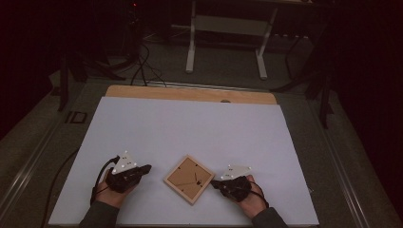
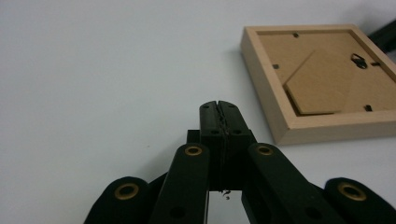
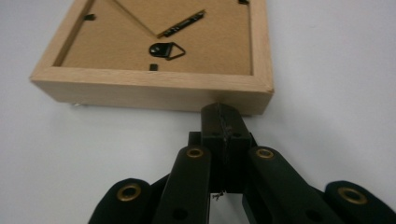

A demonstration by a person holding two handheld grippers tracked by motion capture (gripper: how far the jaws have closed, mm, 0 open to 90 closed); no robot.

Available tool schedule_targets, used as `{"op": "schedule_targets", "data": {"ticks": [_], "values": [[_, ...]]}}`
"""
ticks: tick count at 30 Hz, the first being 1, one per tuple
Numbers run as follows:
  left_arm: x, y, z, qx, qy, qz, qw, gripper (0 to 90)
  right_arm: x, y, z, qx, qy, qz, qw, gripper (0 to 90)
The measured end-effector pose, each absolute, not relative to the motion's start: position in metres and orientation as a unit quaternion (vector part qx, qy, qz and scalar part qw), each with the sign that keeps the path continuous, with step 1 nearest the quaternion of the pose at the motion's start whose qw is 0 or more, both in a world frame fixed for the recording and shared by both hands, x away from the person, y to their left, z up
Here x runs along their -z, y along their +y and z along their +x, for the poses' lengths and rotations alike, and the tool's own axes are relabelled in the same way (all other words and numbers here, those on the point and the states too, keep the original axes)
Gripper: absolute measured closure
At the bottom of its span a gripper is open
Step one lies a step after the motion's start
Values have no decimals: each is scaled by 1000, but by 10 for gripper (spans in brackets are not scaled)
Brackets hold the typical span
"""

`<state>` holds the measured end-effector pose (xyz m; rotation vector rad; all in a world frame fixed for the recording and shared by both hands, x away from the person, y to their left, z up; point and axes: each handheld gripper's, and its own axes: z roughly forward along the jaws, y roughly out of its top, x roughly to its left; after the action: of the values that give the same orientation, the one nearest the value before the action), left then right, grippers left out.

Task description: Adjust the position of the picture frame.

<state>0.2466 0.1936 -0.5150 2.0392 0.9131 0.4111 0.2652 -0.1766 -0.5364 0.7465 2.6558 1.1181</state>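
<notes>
Pale wood picture frame (image 1: 189, 178) lies face down on white surface (image 1: 190, 128), cardboard backing up, between my two tongs. Left tongs (image 2: 219, 105) pressed together, holding nothing, just short of frame's near corner. Right tongs (image 3: 223, 110) likewise together, tips at frame's side edge (touching or a hair off, cannot tell). Judged step: approach, no grip yet. Next move calls for parting tongs to straddle squared rim. Backing matte, fibrous; small metal hanger ring (image 3: 167, 50), folding stand flap (image 2: 322, 81).
</notes>
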Motion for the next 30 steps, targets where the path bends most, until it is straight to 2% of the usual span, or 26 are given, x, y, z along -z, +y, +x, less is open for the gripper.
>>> {"op": "schedule_targets", "data": {"ticks": [30], "values": [[520, 182, 244, -138, 335, 834, 417, 900, 537, -148, 322, -370, 884, 271, 87, 898]]}}
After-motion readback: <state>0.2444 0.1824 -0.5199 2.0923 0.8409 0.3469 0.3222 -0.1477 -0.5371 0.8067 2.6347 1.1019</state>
